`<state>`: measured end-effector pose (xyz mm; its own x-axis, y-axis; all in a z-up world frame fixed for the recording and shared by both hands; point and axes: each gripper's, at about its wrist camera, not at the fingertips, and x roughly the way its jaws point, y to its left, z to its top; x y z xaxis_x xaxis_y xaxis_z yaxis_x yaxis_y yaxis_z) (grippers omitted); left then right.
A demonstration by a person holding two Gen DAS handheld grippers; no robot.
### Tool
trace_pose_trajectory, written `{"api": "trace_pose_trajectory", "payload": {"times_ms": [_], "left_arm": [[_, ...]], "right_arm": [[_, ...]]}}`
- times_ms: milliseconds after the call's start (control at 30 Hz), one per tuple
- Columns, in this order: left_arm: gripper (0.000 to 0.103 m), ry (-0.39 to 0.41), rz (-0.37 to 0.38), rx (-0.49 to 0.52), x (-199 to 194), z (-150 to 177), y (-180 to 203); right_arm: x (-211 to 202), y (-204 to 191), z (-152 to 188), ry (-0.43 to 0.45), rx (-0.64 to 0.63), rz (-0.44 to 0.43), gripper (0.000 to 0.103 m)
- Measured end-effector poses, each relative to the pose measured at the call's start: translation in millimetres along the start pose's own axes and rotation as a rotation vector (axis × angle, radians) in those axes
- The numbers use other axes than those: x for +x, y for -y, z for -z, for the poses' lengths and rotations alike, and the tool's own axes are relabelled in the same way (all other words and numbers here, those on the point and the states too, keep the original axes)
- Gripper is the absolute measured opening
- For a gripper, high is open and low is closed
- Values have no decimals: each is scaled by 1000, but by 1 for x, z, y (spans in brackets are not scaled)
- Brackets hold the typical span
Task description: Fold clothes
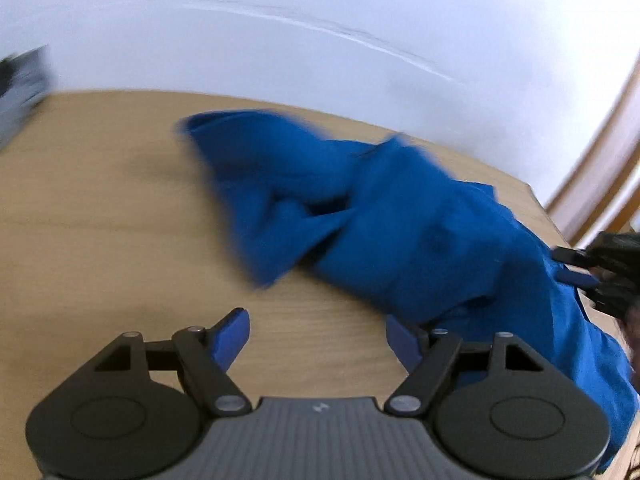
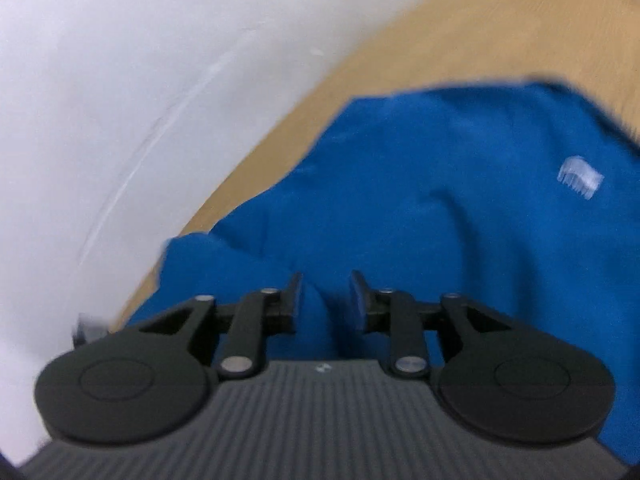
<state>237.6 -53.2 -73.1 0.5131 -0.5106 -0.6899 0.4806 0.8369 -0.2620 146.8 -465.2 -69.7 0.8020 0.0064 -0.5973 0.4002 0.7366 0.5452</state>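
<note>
A crumpled blue garment (image 1: 400, 216) lies by the desk's (image 1: 100, 200) far edge. The left gripper (image 1: 318, 334) hangs with jaws spread wide, empty. The right gripper's (image 2: 326, 300) jaws sit partly apart around a raised fold, seemingly not yet pinching it.

A light wooden table (image 1: 100, 200) fills the view from nine to three o'clock; behind it — a white wall (image 1: 320, 32); at nine o'clock, a blurred grey object (image 1: 20, 84).

Garment (image 1: 400, 216): bright blue fabric, rumpled and bunched, unfolded; small white printed mark; lying on wooden tabletop.
</note>
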Motion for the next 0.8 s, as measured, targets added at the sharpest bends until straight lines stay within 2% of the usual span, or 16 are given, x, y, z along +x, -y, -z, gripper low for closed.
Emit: {"api": "trace_pose_trajectory", "payload": {"times_ms": [67, 167, 267, 333, 400, 467, 533, 600, 667, 700, 733, 800], "left_arm": [[79, -8, -31, 51, 20, -10, 15], [79, -53, -63, 49, 45, -16, 26], [79, -79, 17, -90, 53, -15, 20], [81, -82, 54, -168, 60, -12, 19], [82, -96, 56, -219, 71, -13, 20], [84, -85, 44, -234, 80, -18, 25], [88, -81, 26, -234, 87, -23, 32], [86, -69, 23, -249, 93, -26, 38], [54, -51, 24, -267, 96, -27, 44], [33, -44, 25, -272, 96, -27, 47], [20, -32, 19, -268, 92, -28, 51], [12, 8, -7, -253, 75, -29, 58]], "right_arm": [[-34, -3, 13, -23, -178, -21, 57], [-82, -6, 45, -50, -460, -9, 73], [-121, 1, 85, -57, -677, 57, 73], [-129, 11, 100, -80, -689, 85, 73], [-138, 20, 114, -103, -701, 113, 73], [-146, 29, 128, -126, -712, 142, 73], [-151, 34, 135, -136, -665, 142, 73], [-153, 36, 139, -139, -632, 120, 73], [-150, 37, 144, -145, -644, 113, 73], [-149, 37, 147, -147, -653, 113, 73], [-149, 38, 148, -147, -659, 114, 73], [-146, 36, 150, -146, -653, 112, 73]]}}
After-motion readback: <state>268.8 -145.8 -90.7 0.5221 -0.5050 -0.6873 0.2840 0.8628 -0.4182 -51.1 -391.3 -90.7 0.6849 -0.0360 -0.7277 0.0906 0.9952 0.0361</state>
